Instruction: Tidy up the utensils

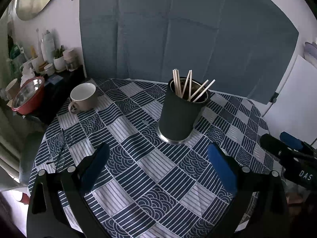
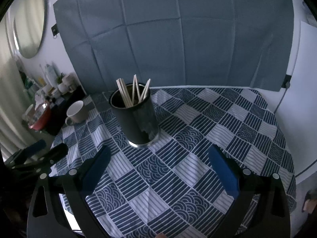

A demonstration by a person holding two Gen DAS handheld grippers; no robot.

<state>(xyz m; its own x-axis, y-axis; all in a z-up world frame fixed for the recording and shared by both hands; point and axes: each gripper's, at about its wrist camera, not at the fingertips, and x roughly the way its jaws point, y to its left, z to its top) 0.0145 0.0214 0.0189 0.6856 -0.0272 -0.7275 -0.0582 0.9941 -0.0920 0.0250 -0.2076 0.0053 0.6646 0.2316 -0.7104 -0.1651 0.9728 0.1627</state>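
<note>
While both sets of jaws gape empty, the holder (image 1: 181, 113) of upright chopsticks (image 1: 189, 86) stands ahead; nearer the left gripper (image 1: 158, 156) than the right gripper (image 2: 159, 156).

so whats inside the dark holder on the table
The dark utensil holder holds a bunch of pale chopsticks that lean against its shiny inner rim. Their lower ends and the holder's bottom are hidden by its wall, so anything else inside cannot be seen.
</note>
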